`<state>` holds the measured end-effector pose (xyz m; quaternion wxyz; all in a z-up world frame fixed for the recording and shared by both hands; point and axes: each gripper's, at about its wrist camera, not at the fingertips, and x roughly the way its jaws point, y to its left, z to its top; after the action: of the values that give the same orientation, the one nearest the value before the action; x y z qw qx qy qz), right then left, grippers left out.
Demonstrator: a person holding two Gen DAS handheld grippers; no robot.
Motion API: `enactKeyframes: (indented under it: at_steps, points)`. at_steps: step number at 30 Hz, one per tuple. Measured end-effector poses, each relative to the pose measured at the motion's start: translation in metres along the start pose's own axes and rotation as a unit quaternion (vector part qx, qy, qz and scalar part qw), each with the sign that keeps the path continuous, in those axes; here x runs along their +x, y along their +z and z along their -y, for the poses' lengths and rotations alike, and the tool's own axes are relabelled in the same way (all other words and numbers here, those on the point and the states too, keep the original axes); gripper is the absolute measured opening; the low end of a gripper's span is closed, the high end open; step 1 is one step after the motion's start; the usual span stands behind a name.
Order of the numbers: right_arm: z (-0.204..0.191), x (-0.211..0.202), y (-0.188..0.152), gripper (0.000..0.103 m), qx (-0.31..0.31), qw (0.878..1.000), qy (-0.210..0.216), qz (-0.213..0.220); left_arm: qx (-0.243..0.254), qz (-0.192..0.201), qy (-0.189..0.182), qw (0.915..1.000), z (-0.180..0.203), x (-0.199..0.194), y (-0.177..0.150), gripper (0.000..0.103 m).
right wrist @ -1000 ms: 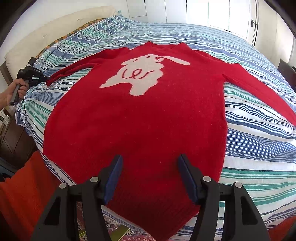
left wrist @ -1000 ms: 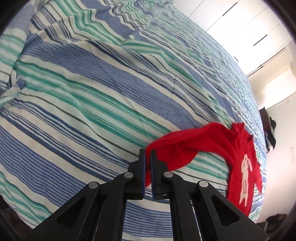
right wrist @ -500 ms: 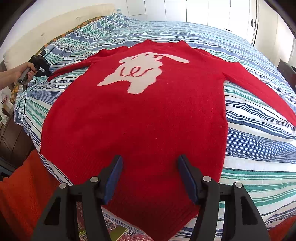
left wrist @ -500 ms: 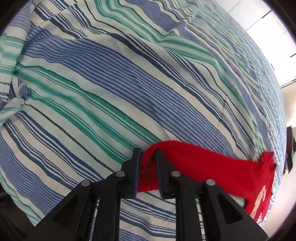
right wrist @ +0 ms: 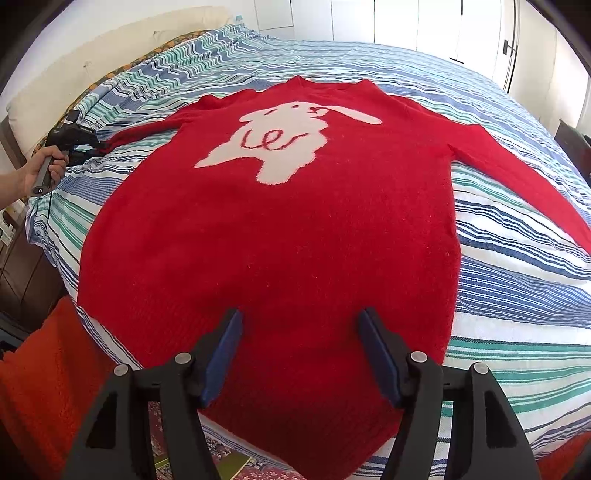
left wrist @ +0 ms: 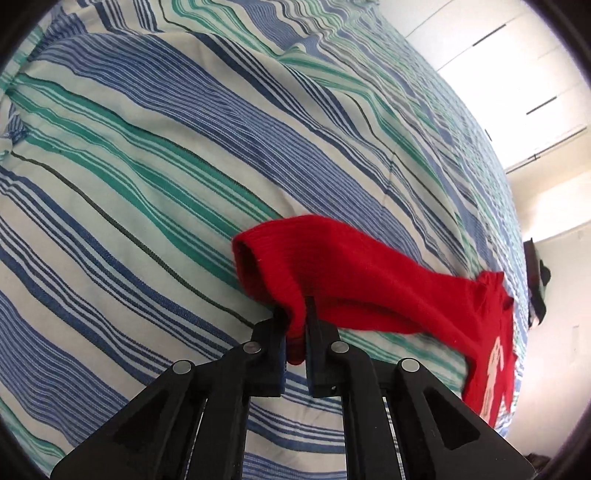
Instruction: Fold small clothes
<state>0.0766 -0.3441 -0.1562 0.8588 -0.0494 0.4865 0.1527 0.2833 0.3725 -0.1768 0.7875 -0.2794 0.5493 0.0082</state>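
A red sweater (right wrist: 277, 240) with a white rabbit motif (right wrist: 288, 140) lies spread flat on the striped bed cover (right wrist: 517, 295), both sleeves stretched out. My left gripper (left wrist: 295, 314) has closed its jaws on the cuff of the left sleeve (left wrist: 314, 254), which bunches above the pads just over the cover. In the right wrist view it sits at the far left (right wrist: 74, 136), held by a hand (right wrist: 44, 173). My right gripper (right wrist: 301, 321) hovers over the hem, its jaws opening slightly with nothing pinched between them.
A cream headboard (right wrist: 92, 62) runs along the far left and white wardrobe doors (right wrist: 406, 18) stand behind the bed. An orange fuzzy cloth (right wrist: 44, 387) lies below the bed's near left corner. Dark furniture (right wrist: 572, 147) stands at the right edge.
The left gripper opened around the sleeve cuff, sank toward the bed, then closed on it with more cuff between the fingers. The right gripper has stayed put over the hem.
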Motion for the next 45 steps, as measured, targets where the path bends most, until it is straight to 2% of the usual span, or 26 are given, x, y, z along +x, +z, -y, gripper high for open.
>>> enactKeyframes:
  at_steps: [5, 8, 11, 13, 15, 16, 17, 18, 20, 21, 22, 24, 25, 26, 28, 30, 33, 35, 38, 41, 42, 44, 45]
  points:
    - [0.000, -0.002, -0.001, 0.066, -0.001, 1.000, 0.000, 0.001, 0.033, -0.046, -0.007, 0.9984, 0.015, -0.048, 0.016, 0.005]
    - [0.001, -0.001, 0.000, 0.066, 0.000, 1.000, 0.001, 0.001, 0.011, -0.072, -0.016, 0.9972, 0.006, -0.075, 0.029, 0.005]
    - [0.001, 0.000, 0.000, 0.066, 0.001, 1.000, 0.001, 0.003, -0.007, -0.084, 0.005, 0.9964, -0.006, -0.076, 0.037, 0.006]
    - [0.000, -0.001, 0.001, 0.066, 0.002, 1.000, 0.001, 0.003, -0.008, -0.113, 0.046, 0.9925, -0.014, -0.054, 0.030, 0.009]
    - [0.001, -0.001, 0.000, 0.066, 0.002, 1.000, 0.001, 0.004, -0.012, -0.134, 0.130, 0.9824, -0.027, -0.024, 0.016, 0.010]
    - [0.001, -0.001, 0.000, 0.066, 0.002, 1.000, 0.001, 0.004, -0.016, -0.144, 0.171, 0.9745, -0.036, -0.010, 0.008, 0.016]
    - [0.001, -0.002, 0.000, 0.066, 0.002, 1.000, 0.001, 0.004, -0.021, -0.144, 0.181, 0.9727, -0.043, -0.003, 0.001, 0.016]
    - [0.001, -0.002, 0.000, 0.066, 0.001, 1.000, 0.001, 0.004, -0.027, -0.123, 0.173, 0.9769, -0.044, -0.004, -0.003, 0.017]
    - [0.001, -0.005, 0.000, 0.066, 0.001, 1.000, 0.000, 0.004, -0.039, -0.085, 0.158, 0.9830, -0.042, -0.018, -0.010, 0.028]
    - [0.001, -0.007, 0.000, 0.066, 0.002, 1.000, 0.001, 0.005, -0.035, -0.063, 0.159, 0.9846, -0.037, -0.029, -0.014, 0.047]
    - [0.001, -0.011, -0.001, 0.066, 0.005, 1.000, 0.002, 0.006, -0.022, -0.036, 0.180, 0.9827, -0.029, -0.041, -0.020, 0.064]
    - [0.004, -0.023, 0.000, 0.066, 0.013, 1.000, 0.004, 0.019, 0.025, 0.013, 0.217, 0.9759, -0.005, -0.064, -0.039, 0.070]
    - [0.007, -0.032, 0.002, 0.066, 0.019, 0.999, 0.002, 0.031, 0.050, 0.028, 0.210, 0.9760, 0.010, -0.072, -0.053, 0.070]
    - [0.010, -0.039, 0.003, 0.066, 0.026, 0.999, -0.001, 0.041, 0.070, 0.036, 0.188, 0.9789, 0.024, -0.078, -0.069, 0.070]
    - [0.021, -0.049, 0.006, 0.066, 0.046, 0.998, -0.009, 0.046, 0.100, 0.034, 0.114, 0.9878, 0.054, -0.082, -0.109, 0.072]
    - [0.035, -0.054, 0.005, 0.066, 0.070, 0.997, -0.018, 0.036, 0.127, 0.007, 0.037, 0.9912, 0.085, -0.072, -0.156, 0.072]
    - [0.060, -0.059, 0.001, 0.066, 0.106, 0.994, -0.017, 0.019, 0.157, -0.048, -0.047, 0.9853, 0.139, -0.040, -0.224, 0.072]
    - [0.075, -0.062, -0.004, 0.066, 0.129, 0.992, -0.007, 0.011, 0.166, -0.085, -0.087, 0.9787, 0.171, -0.017, -0.260, 0.072]
    - [0.090, -0.057, -0.010, 0.066, 0.165, 0.985, 0.053, -0.013, 0.177, -0.114, -0.097, 0.9727, 0.197, 0.008, -0.297, 0.071]
    - [0.087, -0.037, -0.018, 0.066, 0.183, 0.973, 0.129, -0.057, 0.190, -0.110, -0.100, 0.9705, 0.209, 0.015, -0.313, 0.072]
    - [0.084, -0.028, -0.022, 0.066, 0.186, 0.969, 0.142, -0.077, 0.198, -0.107, -0.093, 0.9700, 0.212, 0.018, -0.315, 0.072]
    - [0.078, -0.017, -0.028, 0.066, 0.185, 0.969, 0.133, -0.096, 0.206, -0.100, -0.088, 0.9694, 0.215, 0.019, -0.319, 0.071]
    - [0.075, -0.017, -0.028, 0.065, 0.182, 0.970, 0.131, -0.093, 0.206, -0.100, -0.089, 0.9693, 0.215, 0.018, -0.319, 0.066]
